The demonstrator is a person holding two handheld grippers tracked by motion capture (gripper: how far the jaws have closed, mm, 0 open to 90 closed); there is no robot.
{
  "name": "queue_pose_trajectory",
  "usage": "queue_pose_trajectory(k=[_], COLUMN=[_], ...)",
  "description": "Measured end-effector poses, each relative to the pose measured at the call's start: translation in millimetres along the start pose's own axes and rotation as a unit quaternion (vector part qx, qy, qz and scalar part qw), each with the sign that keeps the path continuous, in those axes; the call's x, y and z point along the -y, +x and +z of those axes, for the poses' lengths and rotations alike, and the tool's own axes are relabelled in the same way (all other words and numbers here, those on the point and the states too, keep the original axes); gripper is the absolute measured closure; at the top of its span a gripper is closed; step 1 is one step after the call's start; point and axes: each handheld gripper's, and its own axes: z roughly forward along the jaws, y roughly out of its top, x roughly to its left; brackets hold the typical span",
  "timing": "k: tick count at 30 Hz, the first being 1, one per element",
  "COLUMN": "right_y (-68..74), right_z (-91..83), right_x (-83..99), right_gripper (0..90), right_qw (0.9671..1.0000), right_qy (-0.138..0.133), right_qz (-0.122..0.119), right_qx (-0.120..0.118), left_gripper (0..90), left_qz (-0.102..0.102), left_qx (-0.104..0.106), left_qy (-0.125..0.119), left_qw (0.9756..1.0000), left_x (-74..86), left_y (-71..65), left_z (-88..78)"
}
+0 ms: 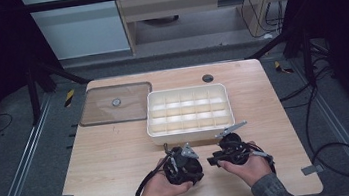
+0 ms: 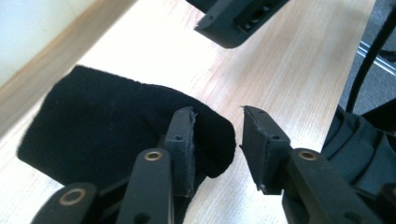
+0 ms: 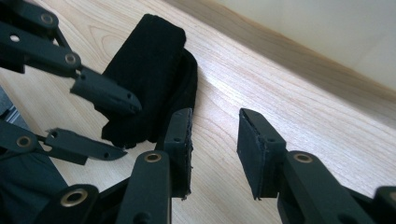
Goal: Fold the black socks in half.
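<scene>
On the pale wooden tabletop (image 1: 119, 155), just in front of the white divided box (image 1: 188, 109), a folded black cloth (image 2: 116, 126) lies beside the left gripper (image 2: 217, 140) (jaws released, empty); the right gripper (image 3: 215, 149) also gapes empty.

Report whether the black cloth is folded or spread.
Folded: the black cloth lies on the table as a thick doubled bundle with stacked layers at its edge.

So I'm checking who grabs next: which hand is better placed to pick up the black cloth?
Probably left. The left tool is open with one jaw over the black cloth; the right tool, also open, has the cloth farther off to its side.
</scene>
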Motion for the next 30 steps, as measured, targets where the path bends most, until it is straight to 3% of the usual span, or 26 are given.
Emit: queue_pose_trajectory(k=[14,20,27,30], right_y=[1.9,3.3,2.9,4.5], right_z=[-1.4,-2.3,-5.6,-8.8], right_x=[-4.0,-5.4,-6.8,-9.1], right_gripper=[63.1,60.5,58.7,57.1], right_qw=[1.0000,1.0000,0.9999,0.9998], right_qy=[-0.003,-0.006,-0.012,-0.018], right_qz=[-0.002,0.000,0.001,0.001], right_qx=[0.000,0.001,0.006,0.008], left_gripper=[55.8,48.5,38.3,33.1], left_qz=[-0.006,-0.007,-0.018,-0.016], left_qx=[-0.005,-0.005,-0.020,-0.046], left_qy=[-0.016,-0.024,-0.039,-0.044], left_qw=[0.9998,0.9997,0.9989,0.9979], left_x=[3.1,3.8,4.6,6.7], left_y=[5.2,5.3,10.8,14.3], left_z=[-16.8,-23.5,-35.6,-43.4])
